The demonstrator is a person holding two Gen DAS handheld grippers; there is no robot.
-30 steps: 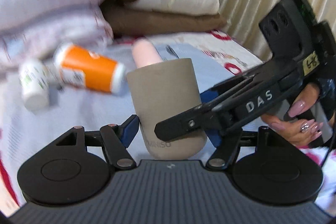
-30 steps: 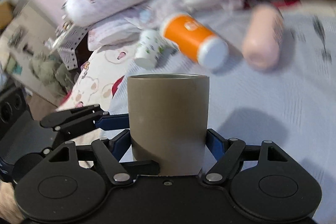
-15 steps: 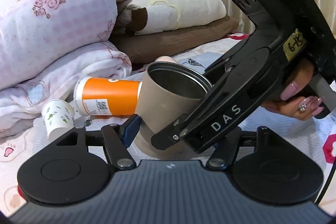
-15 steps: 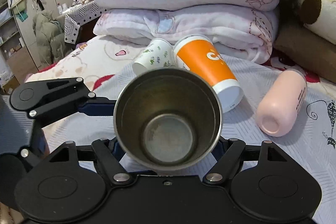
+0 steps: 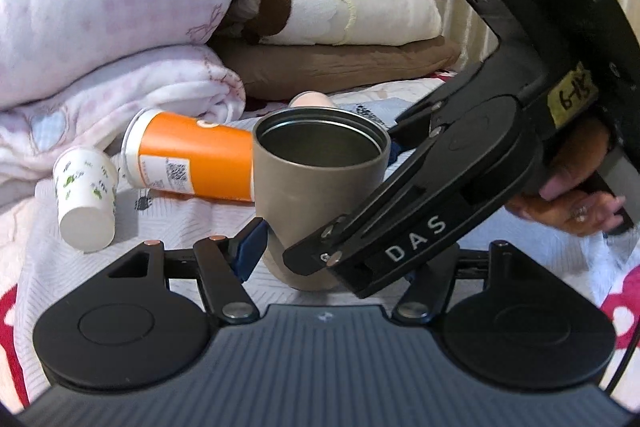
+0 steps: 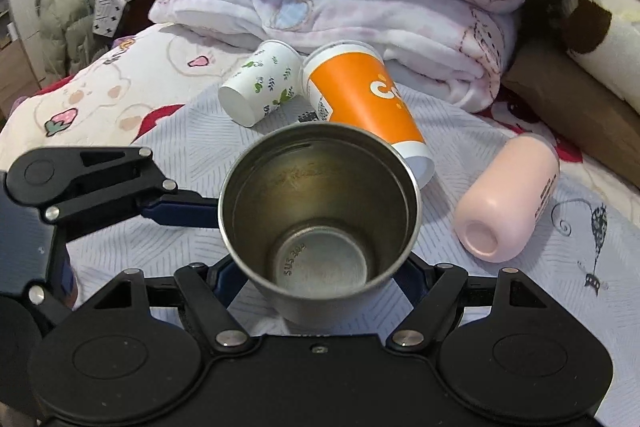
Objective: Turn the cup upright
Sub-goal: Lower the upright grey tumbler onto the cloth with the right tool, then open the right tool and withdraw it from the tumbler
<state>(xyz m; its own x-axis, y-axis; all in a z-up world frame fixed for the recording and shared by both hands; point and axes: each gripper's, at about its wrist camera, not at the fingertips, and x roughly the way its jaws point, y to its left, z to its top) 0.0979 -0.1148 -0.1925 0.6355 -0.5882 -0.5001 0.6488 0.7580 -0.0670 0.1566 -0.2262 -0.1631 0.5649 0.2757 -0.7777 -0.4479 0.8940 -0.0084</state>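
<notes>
A: What's hidden?
B: In the left view the right gripper [image 5: 384,227] crosses in front of the cup [image 5: 316,183], covering its lower right side and the left gripper's far finger. Cup base is cut off by the gripper body in both views. The pink bottle [image 5: 310,101] only peeks over the cup rim there.

A: Claws?
B: Right gripper [image 6: 320,267] is clamped on the cup low down, blue pads on each side. Left gripper [image 5: 332,247]: cup sits between its fingers, one blue pad [image 5: 250,245] just beside the wall, contact unclear, so cannot tell.

A: Cup position, contents?
B: Mouth up, slightly tilted, over the grey striped sheet [image 6: 500,307]. Nothing inside; bare steel floor stamped "SUS 304".

A: Materials?
B: Matte taupe outside, brushed metal inside, tapered cylinder. Orange paper cup [image 6: 360,95] and small leaf-print paper cup [image 6: 262,83] lie on their sides, touching. Pink bottle [image 6: 508,199] lies sideways, smooth, rounded. Fluffy pink blankets [image 6: 340,7] stacked behind.
</notes>
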